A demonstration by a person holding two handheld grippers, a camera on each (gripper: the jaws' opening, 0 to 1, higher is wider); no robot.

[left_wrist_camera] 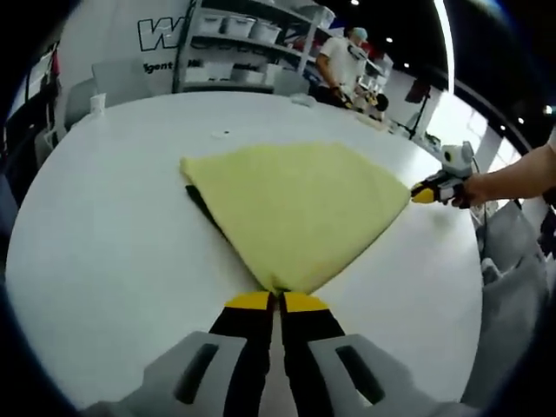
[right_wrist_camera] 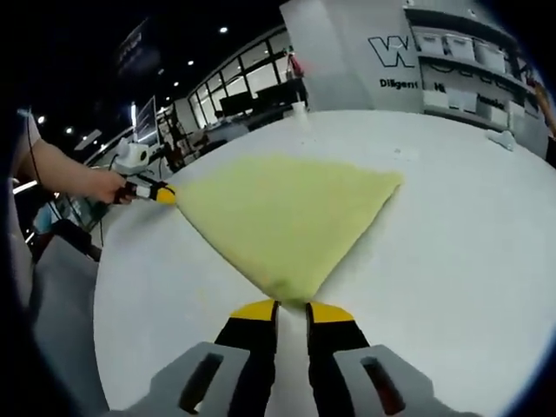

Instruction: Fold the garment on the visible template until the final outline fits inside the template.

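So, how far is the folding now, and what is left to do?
Done: the yellow garment lies on the white table, seemingly already doubled over. In hand: the left hand-held gripper is shut on one corner, and the right hand-held gripper on another, holding the cloth stretched between them. Left: a dark strip, perhaps the template, shows at one edge, so the fit cannot be judged yet; further folds are probably needed.
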